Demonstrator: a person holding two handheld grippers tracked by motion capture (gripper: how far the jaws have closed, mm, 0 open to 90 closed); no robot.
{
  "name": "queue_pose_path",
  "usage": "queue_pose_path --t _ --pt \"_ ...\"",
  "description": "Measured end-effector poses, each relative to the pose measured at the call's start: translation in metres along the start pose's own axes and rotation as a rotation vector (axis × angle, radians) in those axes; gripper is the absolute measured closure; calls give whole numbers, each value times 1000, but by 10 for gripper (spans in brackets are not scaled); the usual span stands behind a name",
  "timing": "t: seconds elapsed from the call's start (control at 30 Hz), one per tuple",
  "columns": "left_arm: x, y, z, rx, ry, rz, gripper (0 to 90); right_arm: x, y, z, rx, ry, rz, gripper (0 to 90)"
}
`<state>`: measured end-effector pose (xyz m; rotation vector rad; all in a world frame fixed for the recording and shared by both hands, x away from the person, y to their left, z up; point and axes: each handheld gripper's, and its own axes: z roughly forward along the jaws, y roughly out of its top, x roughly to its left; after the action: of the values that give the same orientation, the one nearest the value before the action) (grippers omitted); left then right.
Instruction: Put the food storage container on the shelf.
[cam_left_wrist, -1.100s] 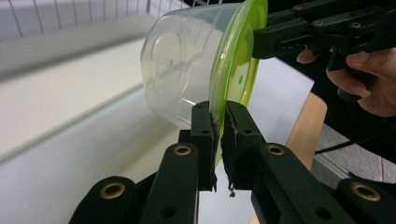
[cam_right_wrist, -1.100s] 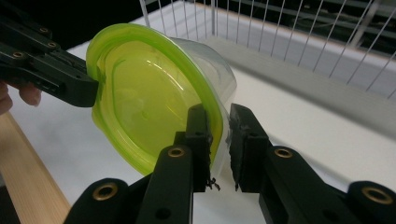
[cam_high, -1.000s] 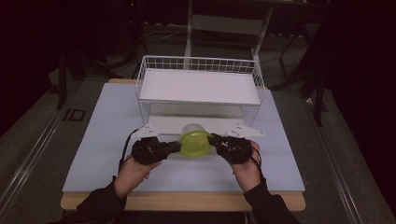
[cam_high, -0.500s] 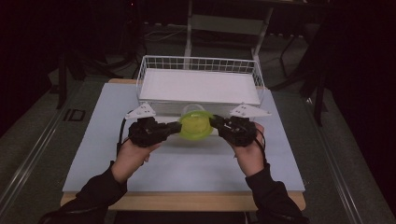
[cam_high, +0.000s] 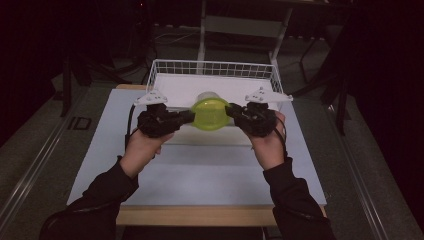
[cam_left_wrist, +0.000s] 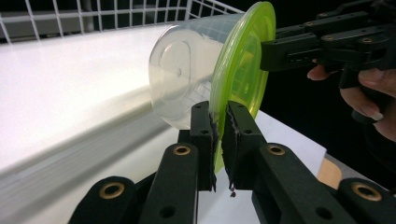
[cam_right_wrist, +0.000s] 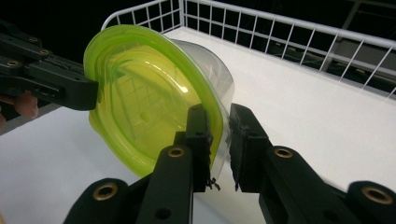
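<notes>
Wire basket (cam_high: 272, 75) sits at the table's (cam_high: 100, 150) far edge; the lidded clear container (cam_high: 210, 112) hangs tilted above its near rim. Left gripper (cam_high: 186, 116) and right gripper (cam_high: 231, 111) each pinch the green lid's rim, jaws nearly closed; keep both level and lower evenly inside.

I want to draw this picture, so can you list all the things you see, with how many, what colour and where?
Tub: one, clear plastic, tipped on its side in the air at the near edge of the basket.
Lid: one, lime green, on the tub's mouth, facing the person.
Basket: one, white wire, at the far side of the table, with a white floor.
Mat: one, white, spread on the table.
Table: one, light wood, its front edge showing.
Left claw: one, black, pinching the lid's left rim.
Right claw: one, black, pinching the lid's right rim.
Hands: two, in dark sleeves, coming from the bottom.
</notes>
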<state>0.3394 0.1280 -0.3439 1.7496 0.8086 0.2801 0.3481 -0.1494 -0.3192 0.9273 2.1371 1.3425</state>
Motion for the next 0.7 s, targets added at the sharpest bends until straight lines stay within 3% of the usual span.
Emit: queue_pose_path --t 0.17,0.4,0.7 --pt "7 17 6 -2 32 8 827 -7 16 5 0 -17 7 789" --pt "14 29 12 -15 60 17 818 -18 31 11 12 -24 15 789" --pt "32 36 23 -9 62 -24 816 -30 42 27 58 -7 51 790"
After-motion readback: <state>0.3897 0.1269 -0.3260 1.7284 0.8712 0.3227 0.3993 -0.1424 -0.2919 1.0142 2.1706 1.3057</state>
